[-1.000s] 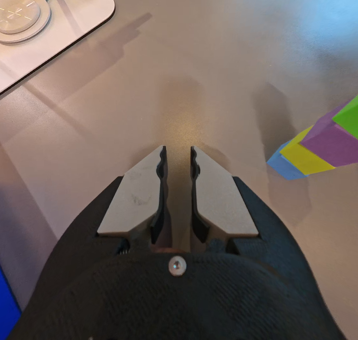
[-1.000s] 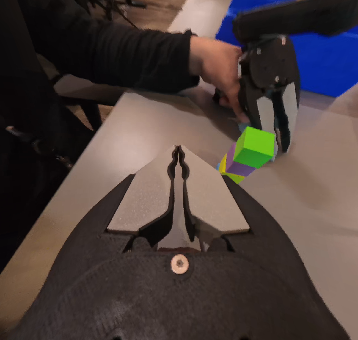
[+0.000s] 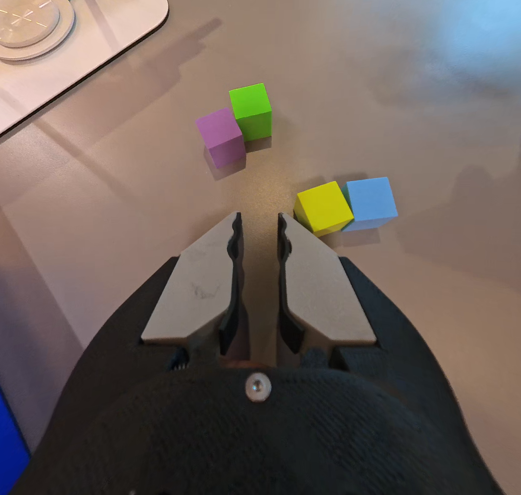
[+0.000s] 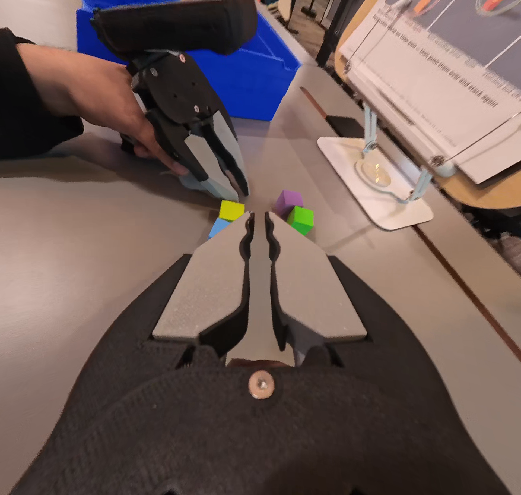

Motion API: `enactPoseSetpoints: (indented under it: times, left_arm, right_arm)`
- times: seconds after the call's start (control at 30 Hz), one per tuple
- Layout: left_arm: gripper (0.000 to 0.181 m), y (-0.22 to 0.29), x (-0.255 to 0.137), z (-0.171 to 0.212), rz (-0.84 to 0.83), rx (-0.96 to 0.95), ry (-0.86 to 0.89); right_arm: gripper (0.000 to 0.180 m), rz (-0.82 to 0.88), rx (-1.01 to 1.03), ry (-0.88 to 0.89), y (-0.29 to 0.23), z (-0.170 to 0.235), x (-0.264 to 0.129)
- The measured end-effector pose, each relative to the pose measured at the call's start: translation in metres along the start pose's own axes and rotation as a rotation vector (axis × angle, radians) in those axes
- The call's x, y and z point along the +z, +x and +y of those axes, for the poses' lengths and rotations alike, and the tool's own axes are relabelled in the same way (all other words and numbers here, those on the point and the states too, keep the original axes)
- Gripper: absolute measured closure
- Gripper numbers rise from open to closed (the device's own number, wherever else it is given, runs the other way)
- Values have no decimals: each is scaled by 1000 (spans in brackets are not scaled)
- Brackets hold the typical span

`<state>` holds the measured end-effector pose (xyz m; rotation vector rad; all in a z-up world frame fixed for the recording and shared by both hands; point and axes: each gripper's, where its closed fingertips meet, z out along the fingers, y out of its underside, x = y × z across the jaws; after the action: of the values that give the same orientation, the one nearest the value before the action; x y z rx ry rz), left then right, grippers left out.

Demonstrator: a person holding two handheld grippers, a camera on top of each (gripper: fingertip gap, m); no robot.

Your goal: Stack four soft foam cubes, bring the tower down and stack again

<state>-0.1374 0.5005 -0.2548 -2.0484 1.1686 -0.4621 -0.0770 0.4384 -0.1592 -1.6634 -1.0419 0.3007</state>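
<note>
A: Currently all four foam cubes lie on the grey tabletop (image 3: 366, 72) in a single layer. No tower standing.

B: Positions?

A: Two pairs. Purple cube (image 3: 221, 137) and green cube (image 3: 251, 112) touch, farther from the left gripper (image 3: 259, 217). Yellow cube (image 3: 324, 207) and light blue cube (image 3: 370, 203) touch each other, just beside the left gripper's right finger. The pairs are apart, with bare table between.

B: Left gripper state?

A: Jaws parted by a narrow gap, holding nothing. From the right wrist view, its tips sit low by the yellow cube; whether they touch the table I cannot tell.

B: Right gripper (image 4: 259, 215)?

A: Also slightly parted, empty, aimed at the gap between the two pairs. It partly hides the light blue cube in its own view.

B: Progress judgement?

A: Cubes scattered flat with a rebuild still ahead, so I judge the knock-down as done and the second stack as not yet begun. Remaining: pick a base cube, then place three more on top.

B: Anything else on the bench?

A: White stand base (image 4: 375, 182) carrying a printed sheet, near the purple-green pair; blue bin (image 4: 253, 86) behind the left gripper. Neither obstructs the cubes.

B: Risk?

A: Touching pairs. Closing on one cube may nudge its neighbour.
</note>
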Motion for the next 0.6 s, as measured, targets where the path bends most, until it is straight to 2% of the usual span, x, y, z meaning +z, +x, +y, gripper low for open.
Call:
enactPoseSetpoints:
  times: [0.13,0.17,0.27,0.37,0.6]
  left_arm:
    - [155,-1,0,1,2,-4,-1]
    - [155,-1,0,1,2,-3,-1]
    - [152,-3,-1,1,-9,3,-6]
    - [150,-9,-4,4,-34,2,-29]
    - [144,-12,-13,3,7,-47,-18]
  right_arm:
    - [166,-303,91,-96,-44,21,7]
    - [166,-333,84,-129,-50,28,10]
    - [161,-154,75,-246,-23,55,21]
    - [158,-35,206,-296,7,72,18]
    - [156,4,435,-237,41,87,5]
